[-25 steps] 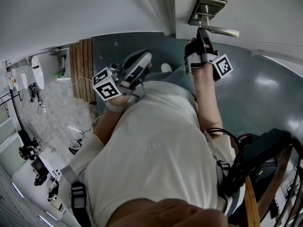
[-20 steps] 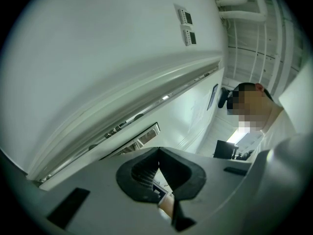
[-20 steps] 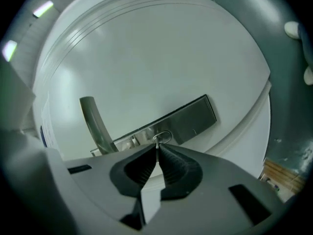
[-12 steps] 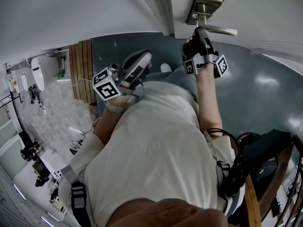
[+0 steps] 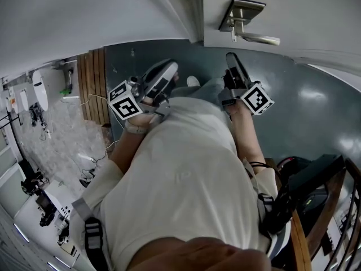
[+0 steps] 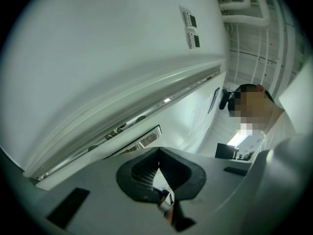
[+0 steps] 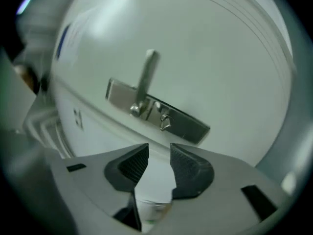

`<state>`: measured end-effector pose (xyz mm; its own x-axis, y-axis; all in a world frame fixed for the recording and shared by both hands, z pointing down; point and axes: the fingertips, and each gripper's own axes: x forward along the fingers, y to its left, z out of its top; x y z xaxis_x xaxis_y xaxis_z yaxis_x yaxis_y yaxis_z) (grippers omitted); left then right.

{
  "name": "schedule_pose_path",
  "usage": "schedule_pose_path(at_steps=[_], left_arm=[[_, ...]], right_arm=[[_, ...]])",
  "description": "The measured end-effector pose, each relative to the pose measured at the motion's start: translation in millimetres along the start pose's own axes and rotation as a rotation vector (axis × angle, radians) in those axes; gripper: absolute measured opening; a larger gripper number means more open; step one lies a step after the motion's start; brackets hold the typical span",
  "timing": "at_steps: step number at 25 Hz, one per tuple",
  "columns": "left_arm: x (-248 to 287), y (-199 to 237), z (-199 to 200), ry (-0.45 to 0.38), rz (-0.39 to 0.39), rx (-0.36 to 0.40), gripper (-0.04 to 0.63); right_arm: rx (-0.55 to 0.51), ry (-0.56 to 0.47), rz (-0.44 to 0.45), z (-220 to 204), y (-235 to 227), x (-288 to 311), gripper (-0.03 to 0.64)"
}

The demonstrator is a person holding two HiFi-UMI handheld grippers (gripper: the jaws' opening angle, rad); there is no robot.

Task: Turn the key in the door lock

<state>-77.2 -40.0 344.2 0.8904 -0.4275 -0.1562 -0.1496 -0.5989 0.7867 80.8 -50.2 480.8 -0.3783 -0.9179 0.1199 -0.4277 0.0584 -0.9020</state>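
Key [image 7: 165, 123] sits in the lock [image 7: 190, 122] below the handle [image 7: 146, 75]; my right tool [image 7: 159, 153] hangs apart from it, jaws just been opening, nothing between them, so I judge the turn done; left tool [image 6: 159, 153] closed, empty

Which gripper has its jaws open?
The right gripper, facing the door handle: its jaws have just opened, with nothing between them. On the left gripper they meet at the tips.

white door [image 5: 293, 4], silver handle [image 5: 258, 38], dark teal floor [image 5: 316, 95], cream shirt [image 5: 186, 179].
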Motion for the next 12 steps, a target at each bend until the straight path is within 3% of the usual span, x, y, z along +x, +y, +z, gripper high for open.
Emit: schedule_pose_path(at_steps=[3, 5, 6, 9, 12], left_arm=[[-1, 3, 2, -0.008, 0.002, -0.004, 0.009], [-3, 4, 3, -0.012, 0.003, -0.009, 0.009], [-3, 4, 3, -0.013, 0.003, -0.011, 0.009], [-5, 3, 2, -0.014, 0.004, -0.013, 0.009], [-9, 2, 2, -0.017, 0.009, -0.014, 0.009]], right_arm=[[-0.868, 0.03, -0.166, 13, 14, -8, 0.12], [-1.336, 0.05, -0.249, 17, 30, -5, 0.12], [-1.515, 0.071, -0.29, 17, 33, -3, 0.12], [-1.884, 0.131, -0.397, 9, 21, 10, 0.12], [-2.043, 0.173, -0.46, 6, 5, 25, 0.119]])
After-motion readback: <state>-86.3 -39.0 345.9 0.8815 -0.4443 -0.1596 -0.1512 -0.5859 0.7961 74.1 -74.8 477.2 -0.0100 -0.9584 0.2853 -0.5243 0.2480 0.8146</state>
